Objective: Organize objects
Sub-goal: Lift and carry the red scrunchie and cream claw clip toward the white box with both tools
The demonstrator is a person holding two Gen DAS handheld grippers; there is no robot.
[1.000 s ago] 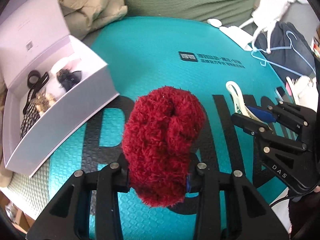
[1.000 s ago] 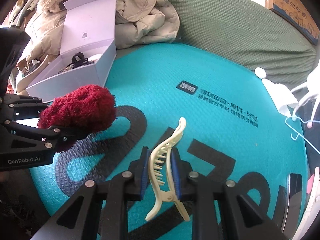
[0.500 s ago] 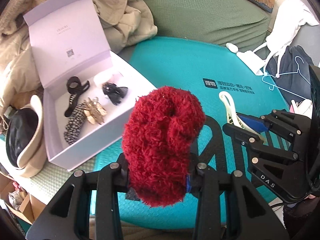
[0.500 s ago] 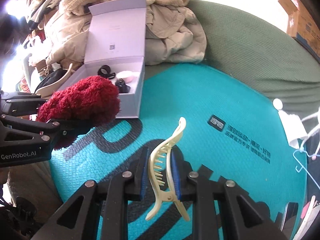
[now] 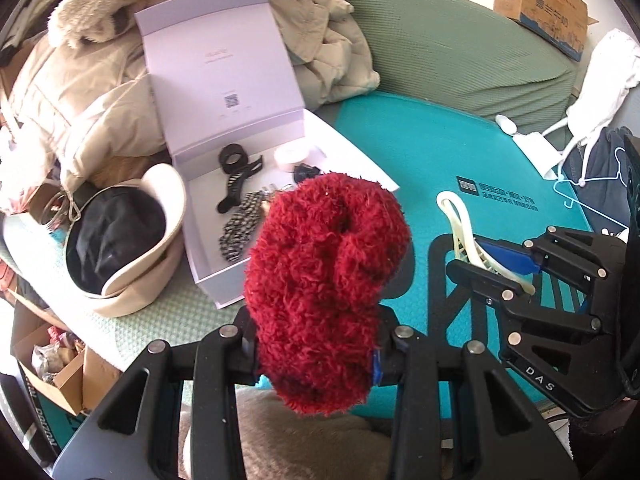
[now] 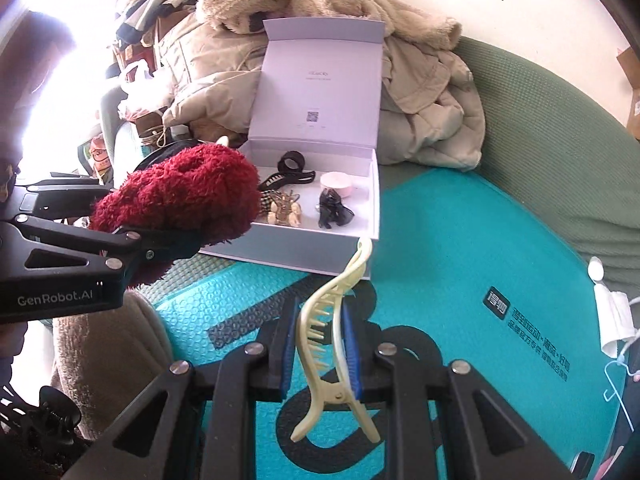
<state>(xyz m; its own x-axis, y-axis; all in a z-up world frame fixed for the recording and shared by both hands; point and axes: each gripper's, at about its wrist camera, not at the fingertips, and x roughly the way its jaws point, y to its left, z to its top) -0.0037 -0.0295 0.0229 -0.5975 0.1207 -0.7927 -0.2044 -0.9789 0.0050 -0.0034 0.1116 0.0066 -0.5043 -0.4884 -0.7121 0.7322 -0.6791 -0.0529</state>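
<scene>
A: Box (image 6: 372, 200) sits open at twelve o'clock, already holding a black clip (image 6: 286, 170), a pink tin (image 6: 338, 183), a dark bow (image 6: 334, 208) and a gold piece (image 6: 284, 210). So part of the sorting looks done.

B: And two items left to drop in, by my read. Left tool (image 5: 316, 354) is clamped on the red scrunchie (image 5: 324, 280), jaws pressed into the fluff, carried clear of the teal mat (image 5: 420, 152).

A: Right tool (image 6: 322, 350) is squeezed tight on the cream clip (image 6: 332, 320), tip aimed at the box's near wall, around twelve o'clock.

B: Neither is over the box yet.
</scene>
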